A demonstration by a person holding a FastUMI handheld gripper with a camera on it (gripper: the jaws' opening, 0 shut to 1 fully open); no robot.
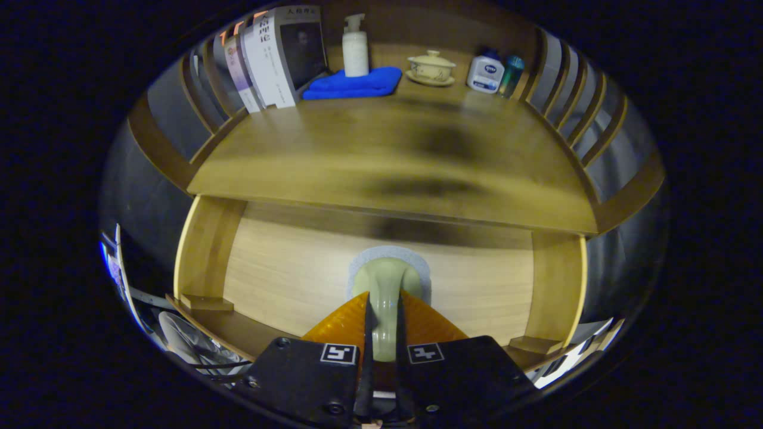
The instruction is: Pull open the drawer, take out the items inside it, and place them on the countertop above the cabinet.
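Fingers (381,322) pinched on pale green handle (386,286) of brush-like item over open drawer (286,280), below countertop (357,155). Judged light, rigid, smooth, possibly slippery; narrow neck best for gripping.

books (271,56) left on countertop (387,155), cloth (354,83) under bottle (355,44), lidded cup (431,67) right, open drawer (280,280) below

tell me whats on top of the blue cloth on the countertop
A white pump bottle stands on the blue cloth. The cloth's underside is hidden. The hand-held gripper is shut on a pale spoon-like item.
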